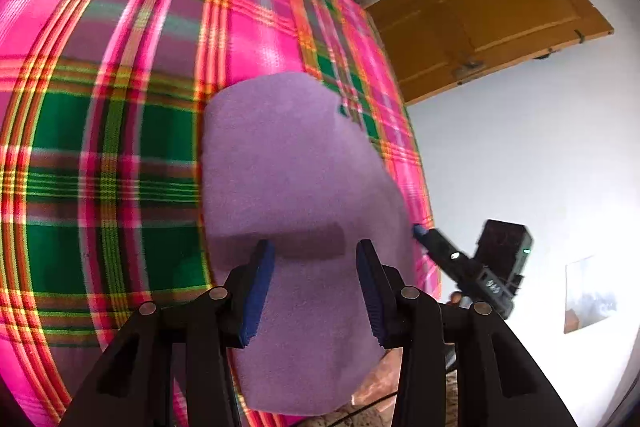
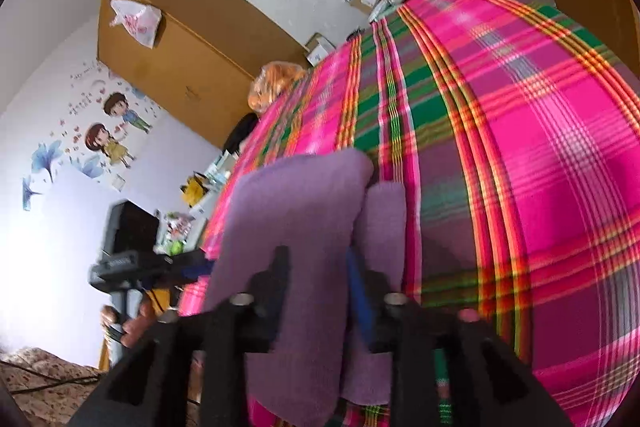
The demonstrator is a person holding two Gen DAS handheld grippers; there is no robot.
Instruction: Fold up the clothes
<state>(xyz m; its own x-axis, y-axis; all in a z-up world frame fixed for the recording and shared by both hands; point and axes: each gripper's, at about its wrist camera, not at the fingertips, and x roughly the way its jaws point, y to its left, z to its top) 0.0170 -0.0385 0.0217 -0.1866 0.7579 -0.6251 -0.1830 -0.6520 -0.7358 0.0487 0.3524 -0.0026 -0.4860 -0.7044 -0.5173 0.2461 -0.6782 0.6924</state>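
Observation:
A folded purple garment [image 1: 296, 163] lies on the pink and green plaid bedsheet [image 1: 112, 131], near the bed's edge. My left gripper [image 1: 316, 287] hovers just over it, jaws open, nothing pinched, and casts a shadow on the cloth. My right gripper [image 1: 420, 231] reaches in from the right, its blue tip at the garment's edge. In the right wrist view a thick fold of the purple garment [image 2: 304, 211] sits between the fingers of the right gripper [image 2: 318, 279], which stands open around it. The left gripper [image 2: 136, 259] shows there at the left, held by a hand [image 2: 128, 323].
A wooden door [image 1: 500, 27] stands beyond the bed. A brown cabinet [image 2: 180, 47] hangs against the wall with a plastic bag [image 2: 136, 23] on it. Small clutter [image 2: 200, 195] and an orange bag [image 2: 276, 83] line the bed's far side. Patterned floor [image 2: 40, 379] lies below.

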